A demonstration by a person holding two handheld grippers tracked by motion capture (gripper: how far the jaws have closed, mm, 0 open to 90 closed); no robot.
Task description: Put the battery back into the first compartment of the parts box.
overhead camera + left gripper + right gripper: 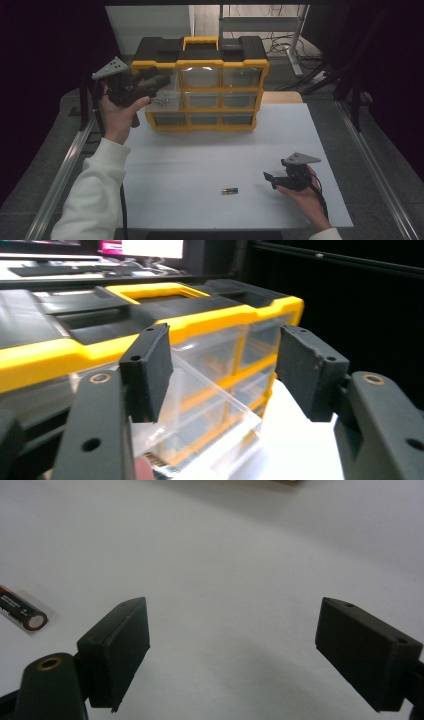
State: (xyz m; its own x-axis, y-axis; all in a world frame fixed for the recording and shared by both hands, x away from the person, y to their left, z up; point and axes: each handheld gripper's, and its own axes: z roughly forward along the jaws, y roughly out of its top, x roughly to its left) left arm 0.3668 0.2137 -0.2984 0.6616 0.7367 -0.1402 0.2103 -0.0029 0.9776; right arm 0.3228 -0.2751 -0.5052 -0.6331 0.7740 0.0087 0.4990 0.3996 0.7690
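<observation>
A yellow and black drawer organizer stands at the back of the white table. Its top-left clear drawer is pulled out, with small metal parts inside. My left gripper hovers at that drawer. In the left gripper view the jaws of the left gripper stand apart. The clear drawer's wall runs between and below them, untouched by the pads. A small battery lies on the table near the front. My right gripper rests just right of it, open and empty, the battery off to its left.
Metal rails run along both table sides. A desk frame and cables stand behind the organizer. The organizer's other clear drawers are pushed in.
</observation>
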